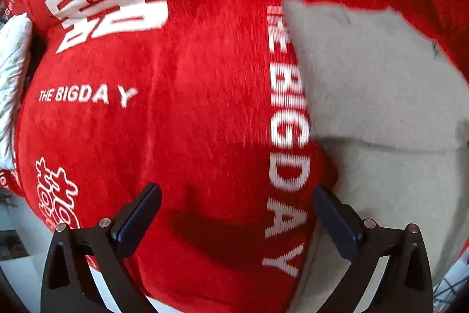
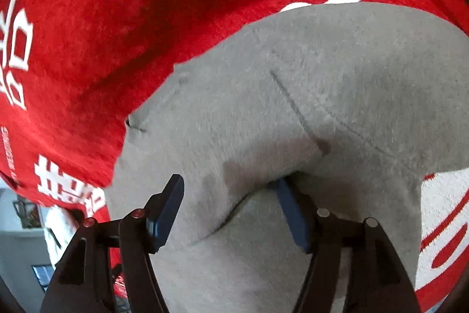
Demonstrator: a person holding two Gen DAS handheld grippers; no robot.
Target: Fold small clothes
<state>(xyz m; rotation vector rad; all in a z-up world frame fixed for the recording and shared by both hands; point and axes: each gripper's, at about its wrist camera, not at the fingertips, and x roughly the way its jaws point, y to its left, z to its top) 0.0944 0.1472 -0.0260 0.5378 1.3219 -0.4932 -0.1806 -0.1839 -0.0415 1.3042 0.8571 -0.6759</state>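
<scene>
Grey garment lies on red blanket; right gripper spread, fold between pads, possibly touching. Left gripper spread, empty.

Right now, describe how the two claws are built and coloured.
Both look alike. The left claw has black angular arms, silver rivets at the joints and flat dark-blue pads. The right claw has the same black frame and blue pads, but some of its rivets look reddish. No cables, markings or sleeves show.

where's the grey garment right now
The grey garment lies on the red blanket, filling the lower right of the right wrist view under the right gripper, and at the right edge of the left wrist view.
</scene>
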